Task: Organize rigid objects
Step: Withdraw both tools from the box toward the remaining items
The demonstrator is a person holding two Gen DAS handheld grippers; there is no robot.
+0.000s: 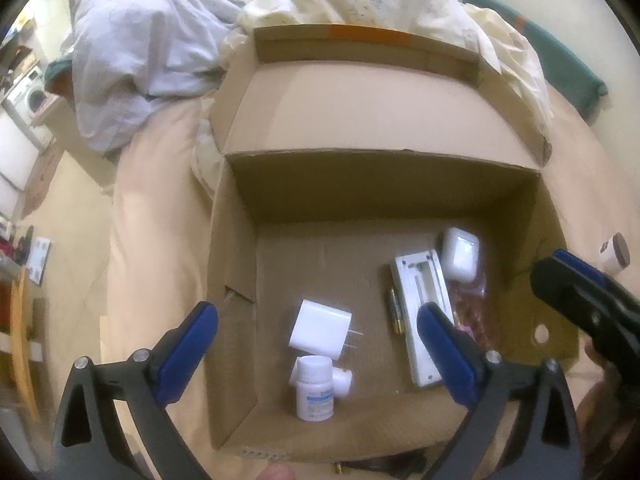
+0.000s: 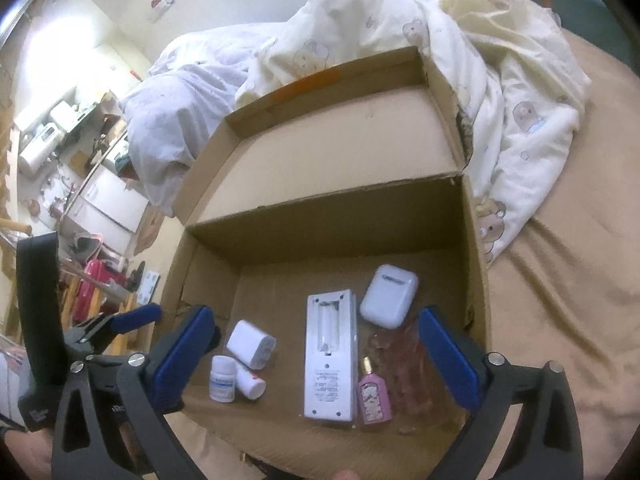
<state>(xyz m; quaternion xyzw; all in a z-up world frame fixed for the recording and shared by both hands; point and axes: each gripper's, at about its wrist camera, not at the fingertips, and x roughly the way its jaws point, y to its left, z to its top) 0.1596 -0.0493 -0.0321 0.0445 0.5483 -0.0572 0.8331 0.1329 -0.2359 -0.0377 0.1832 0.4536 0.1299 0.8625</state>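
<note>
- My left gripper (image 1: 316, 344) hangs over the cardboard box (image 1: 400, 184) on the bed, fingers spread, gripping nothing.
- My right gripper (image 2: 316, 350) is spread wide too, empty.
- On the box floor: a white charger plug (image 2: 251, 344), beside it a standing pill bottle (image 2: 222, 379) and a toppled one (image 2: 250, 383).
- To the right lie a remote control (image 2: 330, 356) with its battery bay exposed, an earbuds case (image 2: 389, 301), and a pink perfume bottle (image 2: 373, 394).

Setting: a bedroom in a lived-in home. A bed with a beige sheet (image 2: 560, 280) carries a crumpled bear-print duvet (image 2: 500, 80) and a pale blue quilt (image 1: 132, 52). Beyond the bed edge stand a washing machine (image 1: 30, 96), white cabinets (image 2: 108, 204) and small kitchen appliances (image 2: 40, 136).
</note>
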